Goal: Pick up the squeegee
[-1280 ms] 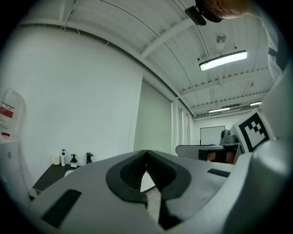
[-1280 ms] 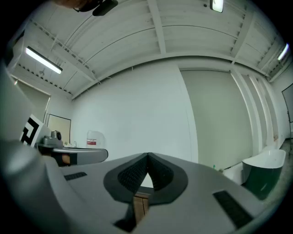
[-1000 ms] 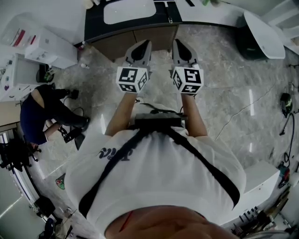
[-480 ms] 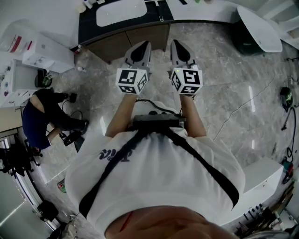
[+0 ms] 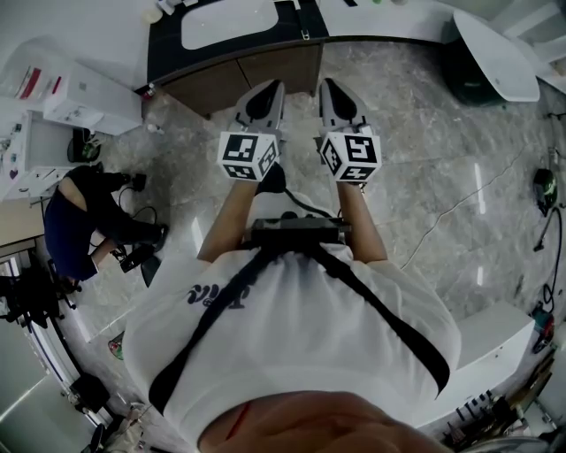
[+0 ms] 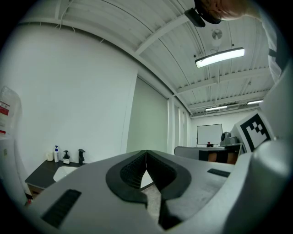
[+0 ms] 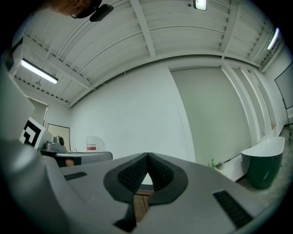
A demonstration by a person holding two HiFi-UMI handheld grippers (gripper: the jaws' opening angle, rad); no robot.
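Observation:
I make out no squeegee in any view. My left gripper [image 5: 270, 88] and right gripper [image 5: 329, 86] are held side by side, level, in front of the person's body. They point at a dark counter [image 5: 168, 44] with a white sink [image 5: 234, 22]. In the left gripper view the left gripper [image 6: 146, 153] is shut, its ribbed pads [image 6: 132, 169] meeting at the tip with nothing between them. The right gripper [image 7: 147, 156] is likewise shut and empty in the right gripper view.
A faucet [image 6: 81, 156] and pump bottles [image 6: 56, 154] stand by the sink. A dark green bathtub [image 5: 491, 57] stands at the far right, and also shows as the bathtub [image 7: 263, 167]. A crouching person [image 5: 75, 221] and a white cabinet [image 5: 84, 93] are at the left. A cable [image 5: 451, 208] crosses the marble floor.
Both grippers stay shut and side by side before the body. The counter and floor have slid slightly up and left in the head view as the person moved.

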